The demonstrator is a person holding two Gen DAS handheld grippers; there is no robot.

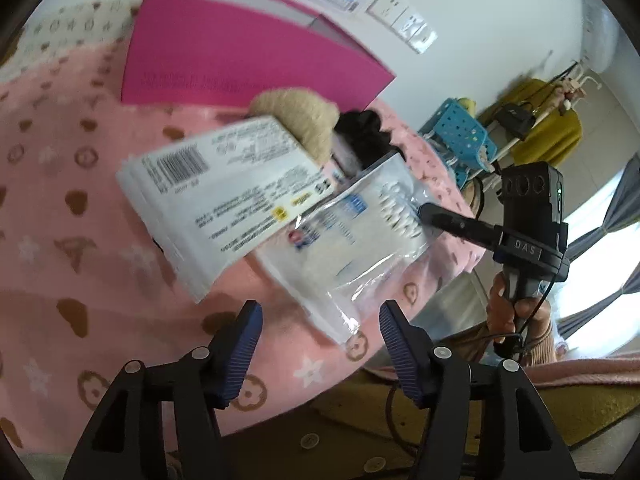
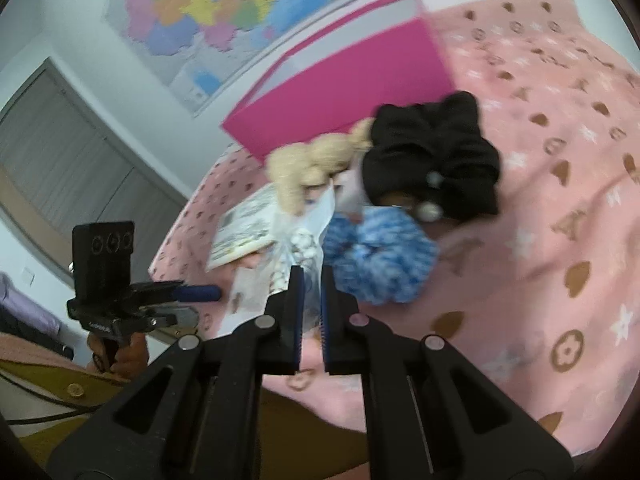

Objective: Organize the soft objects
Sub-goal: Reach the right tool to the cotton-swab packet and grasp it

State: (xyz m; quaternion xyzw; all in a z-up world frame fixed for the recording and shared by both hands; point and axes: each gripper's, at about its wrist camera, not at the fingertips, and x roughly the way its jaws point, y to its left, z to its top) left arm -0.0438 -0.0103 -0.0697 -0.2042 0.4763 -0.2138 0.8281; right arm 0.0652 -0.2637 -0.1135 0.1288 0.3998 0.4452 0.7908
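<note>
A clear plastic bag of cotton swabs [image 1: 352, 240] lies on the pink blanket [image 1: 80, 200]. My right gripper [image 2: 311, 280] is shut on its edge; the bag shows there too [image 2: 296, 252]. A white printed packet [image 1: 224, 192] lies partly over the bag. Behind them are a beige fluffy scrunchie [image 1: 300, 116], a black scrunchie [image 2: 436, 160] and a blue-white scrunchie [image 2: 380, 256]. My left gripper [image 1: 320, 344] is open and empty, just in front of the bag's near corner. The right gripper also shows in the left wrist view [image 1: 424, 212].
A pink box [image 1: 248, 52] with an open top stands at the back of the blanket [image 2: 560, 200]. The blanket's edge drops off near me. A blue perforated basket [image 1: 460, 128] and a clothes rack [image 1: 540, 120] stand beyond. A map [image 2: 208, 8] hangs on the wall.
</note>
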